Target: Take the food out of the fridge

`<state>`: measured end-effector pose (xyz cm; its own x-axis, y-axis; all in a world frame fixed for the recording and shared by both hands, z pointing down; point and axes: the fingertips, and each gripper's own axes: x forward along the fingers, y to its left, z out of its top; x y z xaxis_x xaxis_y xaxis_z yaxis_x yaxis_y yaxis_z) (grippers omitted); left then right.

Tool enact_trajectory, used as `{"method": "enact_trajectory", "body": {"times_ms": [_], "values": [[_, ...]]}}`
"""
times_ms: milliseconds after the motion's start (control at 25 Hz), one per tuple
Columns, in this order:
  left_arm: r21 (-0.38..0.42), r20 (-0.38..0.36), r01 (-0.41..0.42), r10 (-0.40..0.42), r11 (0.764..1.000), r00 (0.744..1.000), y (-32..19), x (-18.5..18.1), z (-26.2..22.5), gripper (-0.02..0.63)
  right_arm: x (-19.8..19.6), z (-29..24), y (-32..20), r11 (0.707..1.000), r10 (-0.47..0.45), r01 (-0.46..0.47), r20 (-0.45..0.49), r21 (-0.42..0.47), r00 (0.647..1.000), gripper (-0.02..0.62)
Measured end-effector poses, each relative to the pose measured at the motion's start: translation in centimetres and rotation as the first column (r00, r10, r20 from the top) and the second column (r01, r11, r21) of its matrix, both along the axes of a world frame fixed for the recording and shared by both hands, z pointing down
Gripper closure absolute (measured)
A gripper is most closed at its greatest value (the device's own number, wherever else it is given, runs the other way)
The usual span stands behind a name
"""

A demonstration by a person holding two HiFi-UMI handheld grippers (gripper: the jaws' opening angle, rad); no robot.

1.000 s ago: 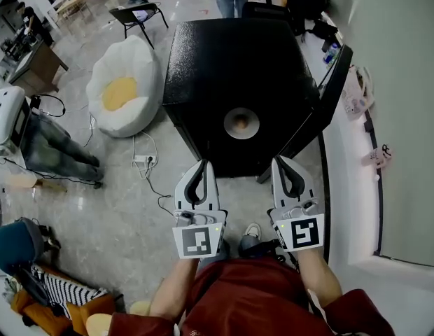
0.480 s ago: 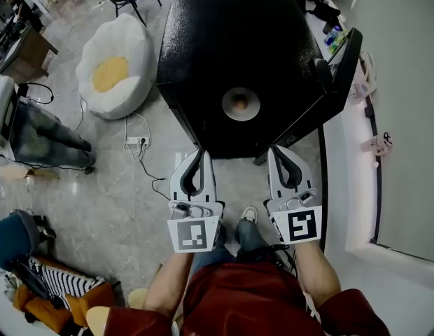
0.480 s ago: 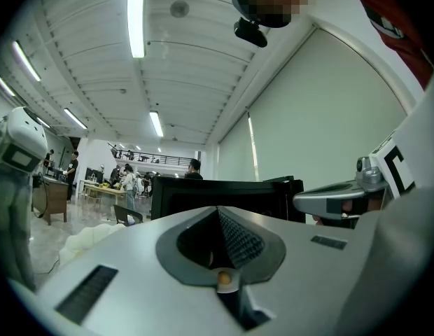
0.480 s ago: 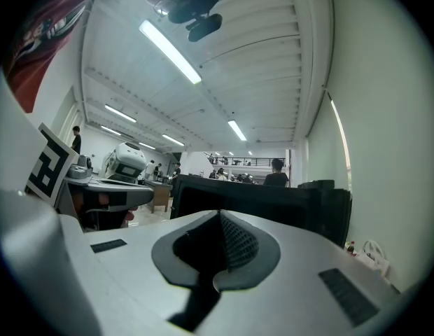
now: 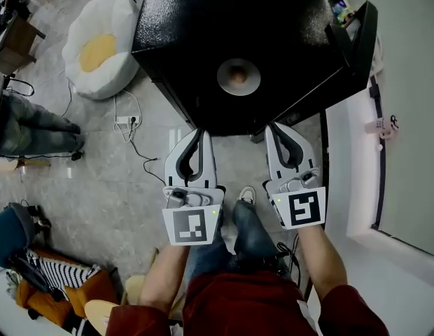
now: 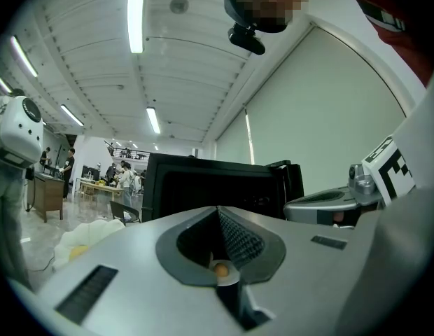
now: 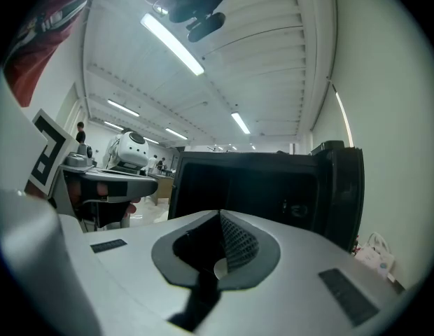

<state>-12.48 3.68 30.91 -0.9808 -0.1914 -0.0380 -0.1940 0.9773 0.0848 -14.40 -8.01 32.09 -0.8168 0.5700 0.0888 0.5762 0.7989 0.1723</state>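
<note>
At the top centre of the head view, the black fridge (image 5: 203, 26) stands with its door (image 5: 353, 37) swung open to the right; the food inside is out of sight.

We hold the left gripper (image 5: 201, 133) and the right gripper (image 5: 275, 127) side by side just below the fridge's front edge. Each has its jaws pressed together on nothing. The opening lies straight ahead of both, and the right gripper is nearer the door. Both gripper views show only a dark interior, so we cannot place the food. A small dish (image 5: 238, 76) on the fridge top holds something round and brown that we cannot identify.
</note>
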Motion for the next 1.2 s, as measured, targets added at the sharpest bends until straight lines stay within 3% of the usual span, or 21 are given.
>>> {"method": "enact_trajectory", "body": {"times_ms": [160, 360, 520, 680, 800, 1200], "values": [[0.013, -0.01, -0.001, 0.001, 1.0, 1.0, -0.4, -1.1, 2.5, 0.593, -1.5, 1.6, 0.4, 0.998, 0.017, -0.018, -0.007, -0.067, 1.0, 0.575], [0.035, -0.025, 0.0, 0.001, 0.999, 1.0, -1.0, -2.7, 5.5, 0.592, -2.6, 5.4, -0.3, 1.0, 0.02, -0.019, -0.03, 0.005, 0.999, 0.574], [0.027, -0.033, 0.004, -0.003, 1.0, 0.999, -1.3, -3.8, 7.7, 0.593, -3.9, 6.5, 0.2, 0.995, 0.061, -0.062, -0.013, -0.073, 0.998, 0.574], [0.025, -0.035, 0.019, -0.018, 1.0, 0.999, -1.1, -4.7, 10.2, 0.592, -4.7, 9.3, 0.3, 0.996, 0.073, -0.074, -0.021, -0.059, 0.997, 0.574], [0.011, -0.039, 0.028, -0.028, 1.0, 0.999, -0.6, -5.0, 12.2, 0.592, -5.2, 12.0, 0.1, 0.997, 0.072, -0.072, -0.032, -0.008, 0.997, 0.574], [-0.061, -0.062, 0.058, -0.062, 0.996, 0.996, 0.4, -5.1, 19.9, 0.592, -6.9, 18.7, 0.0, 0.993, 0.104, -0.108, -0.076, -0.045, 0.992, 0.574]]}}
